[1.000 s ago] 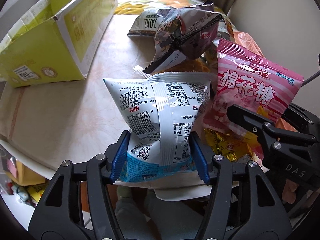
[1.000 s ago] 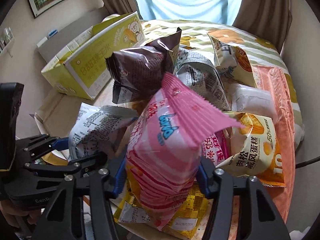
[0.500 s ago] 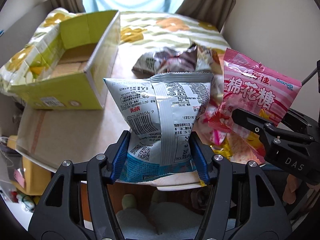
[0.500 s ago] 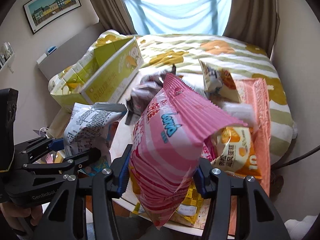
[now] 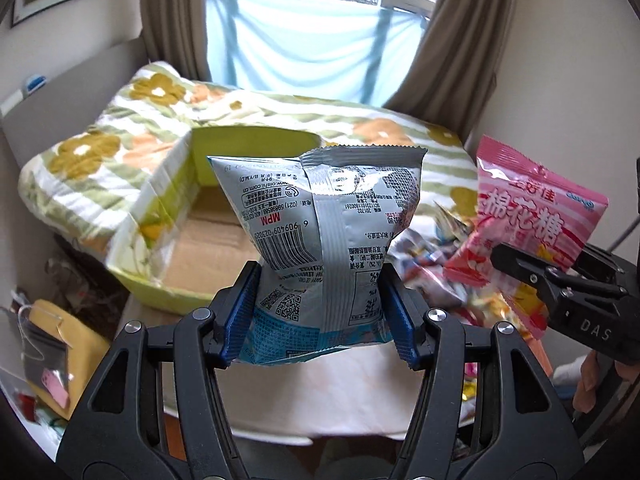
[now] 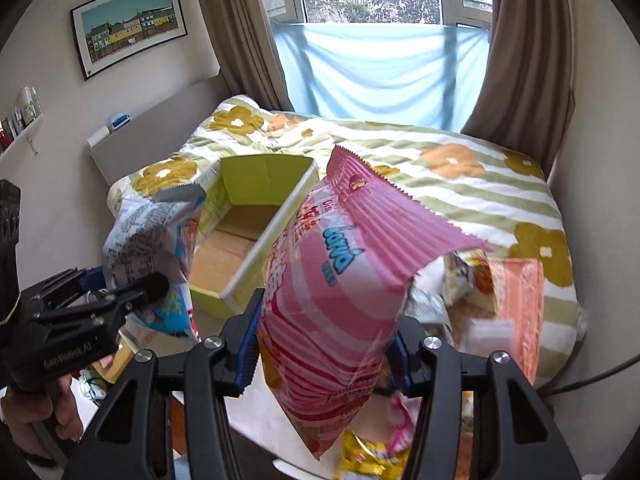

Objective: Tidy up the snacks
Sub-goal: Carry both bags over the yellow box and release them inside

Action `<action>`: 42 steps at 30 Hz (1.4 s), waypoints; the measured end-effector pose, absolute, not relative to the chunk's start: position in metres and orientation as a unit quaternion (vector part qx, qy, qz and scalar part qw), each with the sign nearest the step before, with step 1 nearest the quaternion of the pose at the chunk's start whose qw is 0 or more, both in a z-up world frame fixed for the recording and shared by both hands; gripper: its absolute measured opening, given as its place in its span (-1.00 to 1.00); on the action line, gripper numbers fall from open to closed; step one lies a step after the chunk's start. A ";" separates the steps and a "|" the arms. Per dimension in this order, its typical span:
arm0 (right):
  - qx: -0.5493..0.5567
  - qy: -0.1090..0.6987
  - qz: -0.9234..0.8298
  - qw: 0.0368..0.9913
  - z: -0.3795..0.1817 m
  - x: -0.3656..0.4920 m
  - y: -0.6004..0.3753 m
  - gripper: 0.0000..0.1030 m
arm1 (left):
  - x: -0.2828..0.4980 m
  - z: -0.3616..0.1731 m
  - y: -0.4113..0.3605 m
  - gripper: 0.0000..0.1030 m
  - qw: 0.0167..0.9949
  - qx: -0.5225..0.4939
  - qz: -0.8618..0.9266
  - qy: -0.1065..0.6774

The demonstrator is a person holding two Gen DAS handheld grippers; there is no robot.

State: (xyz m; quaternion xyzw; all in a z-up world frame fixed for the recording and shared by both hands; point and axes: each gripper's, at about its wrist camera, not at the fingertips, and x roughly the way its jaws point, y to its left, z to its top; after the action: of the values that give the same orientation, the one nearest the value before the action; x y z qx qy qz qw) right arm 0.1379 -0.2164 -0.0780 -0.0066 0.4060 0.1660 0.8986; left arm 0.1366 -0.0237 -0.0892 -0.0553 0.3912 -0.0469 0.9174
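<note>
Left tool [image 5: 318, 314] pinches a silver-blue snack bag [image 5: 320, 236]; right tool [image 6: 322, 346] clamps a pink marshmallow bag [image 6: 332, 284] — both aloft.
Both grips sit low on puffy packs, so either could slip onto the counter [image 5: 332, 392] or snag the green box [image 5: 160, 292] rim — free room lies above its open top.

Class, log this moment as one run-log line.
left gripper: shut on silver snack bag | right gripper: shut on pink marshmallow bag | green box: open
</note>
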 end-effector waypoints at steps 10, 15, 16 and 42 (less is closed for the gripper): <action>0.020 0.420 0.162 0.893 -0.086 0.205 -0.122 -0.04 | 0.234 -0.099 0.088 0.08 0.903 -0.050 -0.053 0.423; 0.038 0.451 0.140 0.881 -0.103 0.235 -0.082 -0.04 | 0.274 -0.129 0.119 0.08 0.880 -0.025 -0.078 0.468; 0.043 0.457 0.132 0.879 -0.107 0.240 -0.075 -0.04 | 0.280 -0.135 0.121 0.08 0.874 -0.016 -0.084 0.478; 0.023 0.547 0.066 0.834 -0.158 0.278 -0.034 -0.04 | 0.289 -0.162 0.157 0.98 0.853 0.048 -0.104 0.509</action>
State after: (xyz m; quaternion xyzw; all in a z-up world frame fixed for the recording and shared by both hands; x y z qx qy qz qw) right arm 0.2775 -0.0344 -0.1582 0.0231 0.5470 0.0659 0.8342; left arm 0.2891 0.1566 -0.1621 0.0475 0.5089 -0.1041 0.8532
